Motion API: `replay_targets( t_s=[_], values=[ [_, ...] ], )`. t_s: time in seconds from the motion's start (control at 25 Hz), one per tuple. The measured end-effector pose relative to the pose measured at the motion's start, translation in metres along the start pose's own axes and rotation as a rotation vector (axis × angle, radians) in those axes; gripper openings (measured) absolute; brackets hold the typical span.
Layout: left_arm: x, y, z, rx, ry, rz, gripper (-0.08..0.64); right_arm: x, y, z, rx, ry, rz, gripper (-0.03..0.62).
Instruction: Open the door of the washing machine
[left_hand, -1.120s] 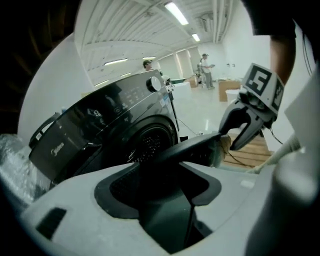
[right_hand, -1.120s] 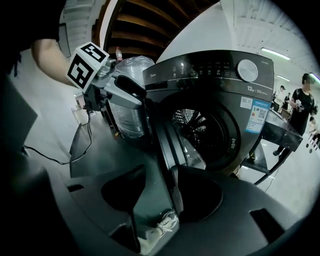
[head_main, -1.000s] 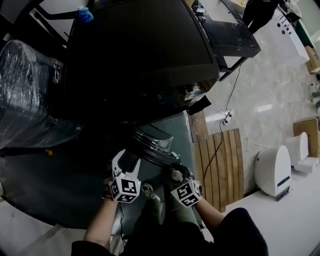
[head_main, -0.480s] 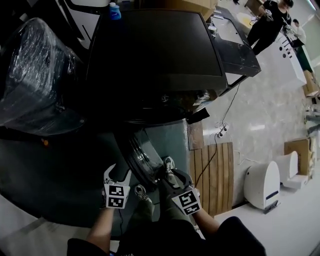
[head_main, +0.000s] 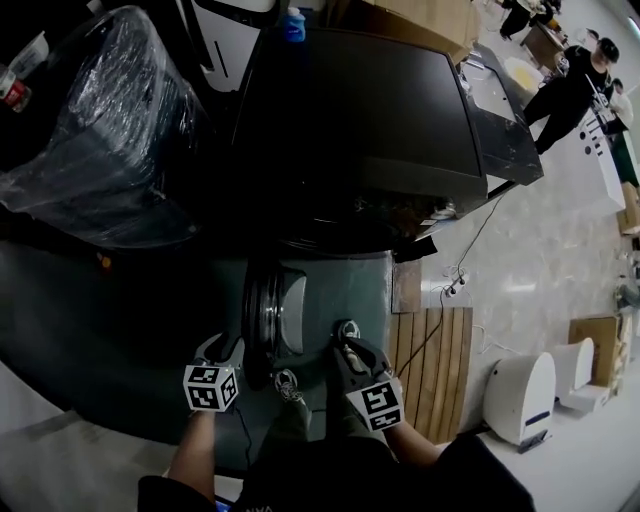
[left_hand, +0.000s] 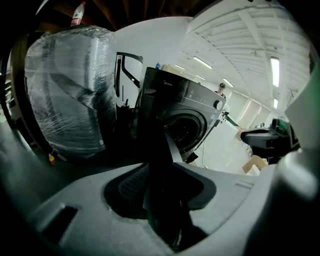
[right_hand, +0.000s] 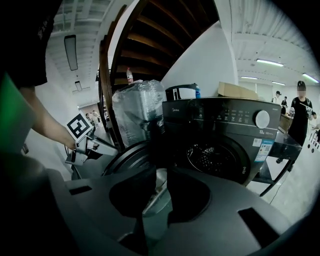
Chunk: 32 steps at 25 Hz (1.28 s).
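Observation:
The dark washing machine (head_main: 360, 110) stands with its round door (head_main: 265, 315) swung wide out toward me, edge-on in the head view. The drum opening (right_hand: 212, 157) is uncovered. My left gripper (head_main: 222, 350) hangs just left of the door's outer edge, apart from it. Its jaws are closing with nothing between them (left_hand: 157, 165). My right gripper (head_main: 345, 345) sits right of the door, facing the drum, and its jaws are also closing on nothing (right_hand: 157, 175). The right gripper view shows the door's glass (right_hand: 125, 160) and the left gripper (right_hand: 82, 145) beyond it.
A plastic-wrapped appliance (head_main: 110, 110) stands left of the machine. A wooden pallet (head_main: 435, 360), a cable with a power strip (head_main: 455, 285) and a white device (head_main: 520, 390) lie to the right. People (head_main: 575, 85) stand at the back right. My shoe (head_main: 288, 385) is below the door.
The door has swung from a slant to straight out. My left gripper has moved left away from the door's edge and rolled. Both grippers' jaws have narrowed.

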<state>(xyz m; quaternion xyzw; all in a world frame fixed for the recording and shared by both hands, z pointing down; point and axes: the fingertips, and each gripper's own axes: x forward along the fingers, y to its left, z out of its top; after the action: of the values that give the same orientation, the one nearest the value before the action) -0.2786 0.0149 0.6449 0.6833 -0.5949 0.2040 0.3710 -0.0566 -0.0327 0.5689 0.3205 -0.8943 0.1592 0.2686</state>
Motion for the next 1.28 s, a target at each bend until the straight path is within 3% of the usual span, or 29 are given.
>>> replay_targets(
  t_s=[0.16,0.28,0.32,0.6,0.84,1.28],
  values=[
    [-0.010,0.031,0.001,-0.054,-0.005,-0.027,0.147,0.004,0.011,0.012,-0.025,-0.005,-0.023,0.007],
    [-0.010,0.041,-0.004,-0.043,0.022,-0.062,0.150,0.005,0.018,0.019,-0.045,0.003,-0.027,0.006],
    [-0.009,0.048,-0.003,-0.036,0.020,-0.049,0.178,0.005,0.020,0.021,-0.043,0.004,-0.029,0.006],
    [-0.011,0.109,0.019,-0.011,0.001,0.053,0.178,0.007,0.035,0.031,-0.069,0.009,-0.027,0.006],
    [-0.009,0.147,0.037,-0.047,-0.020,0.099,0.161,0.004,0.050,0.036,-0.083,0.014,-0.020,0.006],
    [-0.006,0.187,0.063,0.075,-0.014,0.188,0.163,0.001,0.057,0.042,-0.113,0.031,-0.026,0.006]
  ],
)
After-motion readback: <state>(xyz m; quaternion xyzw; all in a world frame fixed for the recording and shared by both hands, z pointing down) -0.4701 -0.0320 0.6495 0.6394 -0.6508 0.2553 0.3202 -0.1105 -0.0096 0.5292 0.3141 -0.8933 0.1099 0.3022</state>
